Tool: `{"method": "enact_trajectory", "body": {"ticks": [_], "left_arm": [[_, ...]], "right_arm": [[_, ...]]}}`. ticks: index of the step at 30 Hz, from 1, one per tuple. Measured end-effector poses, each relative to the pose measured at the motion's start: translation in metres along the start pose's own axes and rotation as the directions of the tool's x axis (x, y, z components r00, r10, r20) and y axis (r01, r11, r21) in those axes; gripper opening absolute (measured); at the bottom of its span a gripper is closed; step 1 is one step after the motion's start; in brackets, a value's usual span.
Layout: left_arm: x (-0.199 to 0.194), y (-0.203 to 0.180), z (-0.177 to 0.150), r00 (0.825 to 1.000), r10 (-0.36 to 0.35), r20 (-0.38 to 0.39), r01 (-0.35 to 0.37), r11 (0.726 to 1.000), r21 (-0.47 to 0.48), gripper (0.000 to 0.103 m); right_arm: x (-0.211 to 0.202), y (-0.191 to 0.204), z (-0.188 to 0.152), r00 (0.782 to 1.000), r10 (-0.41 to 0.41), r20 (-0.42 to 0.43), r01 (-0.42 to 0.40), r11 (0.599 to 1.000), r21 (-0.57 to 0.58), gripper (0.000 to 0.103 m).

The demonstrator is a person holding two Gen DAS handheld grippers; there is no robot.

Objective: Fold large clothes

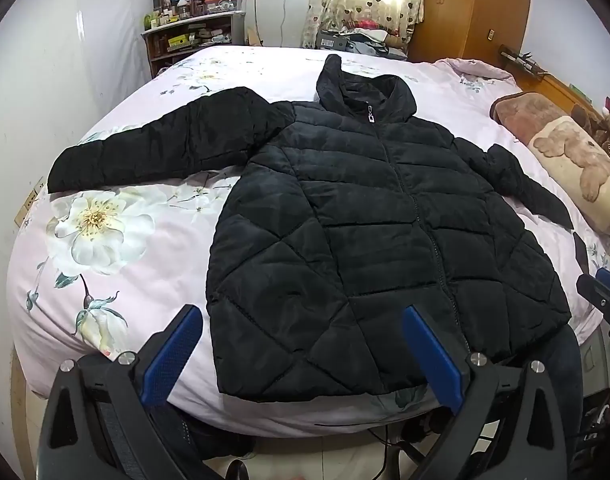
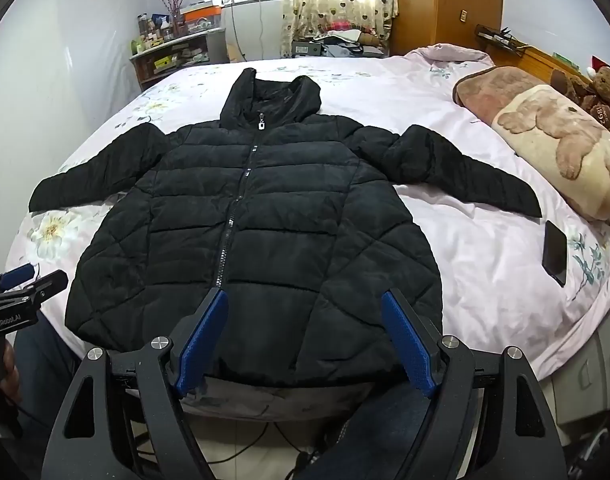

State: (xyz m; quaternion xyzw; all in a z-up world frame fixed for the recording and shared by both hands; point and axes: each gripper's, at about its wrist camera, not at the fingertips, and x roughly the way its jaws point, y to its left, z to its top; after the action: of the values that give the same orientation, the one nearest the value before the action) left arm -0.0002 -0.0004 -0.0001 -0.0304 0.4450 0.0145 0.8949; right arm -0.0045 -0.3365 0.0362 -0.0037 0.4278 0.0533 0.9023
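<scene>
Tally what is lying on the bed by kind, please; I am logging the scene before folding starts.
Black puffer jacket: 1
Bear-print pillow: 1
Brown blanket: 1
Teddy bear: 1
Phone: 1
Total: 5

A bed (image 2: 445, 248) covered with a pale pink sheet printed with large white flowers carries everything. At its centre a black quilted hooded jacket (image 2: 257, 216) lies flat, zipped, hood toward 12 o'clock, hem at the 6 o'clock edge, sleeves spread toward 9 and 3 o'clock. At 2 o'clock rest a brown-edged pillow (image 2: 493, 96) and a cream bear-print blanket roll (image 2: 561, 148). A dark phone (image 2: 555, 252) lies at 3 o'clock, just beyond the sleeve cuff.
</scene>
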Motion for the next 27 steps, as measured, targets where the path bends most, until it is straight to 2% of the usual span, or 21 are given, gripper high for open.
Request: {"method": "enact_trajectory", "body": {"ticks": [27], "left_arm": [[-0.0002,-0.0024,-0.0015,1.0,-0.02,-0.012,0.019,1.0,-0.014,0.101]], "right_arm": [[0.0007,0.0035,0.0033,1.0,-0.003,-0.007,0.003,1.0,-0.006,0.079]]}}
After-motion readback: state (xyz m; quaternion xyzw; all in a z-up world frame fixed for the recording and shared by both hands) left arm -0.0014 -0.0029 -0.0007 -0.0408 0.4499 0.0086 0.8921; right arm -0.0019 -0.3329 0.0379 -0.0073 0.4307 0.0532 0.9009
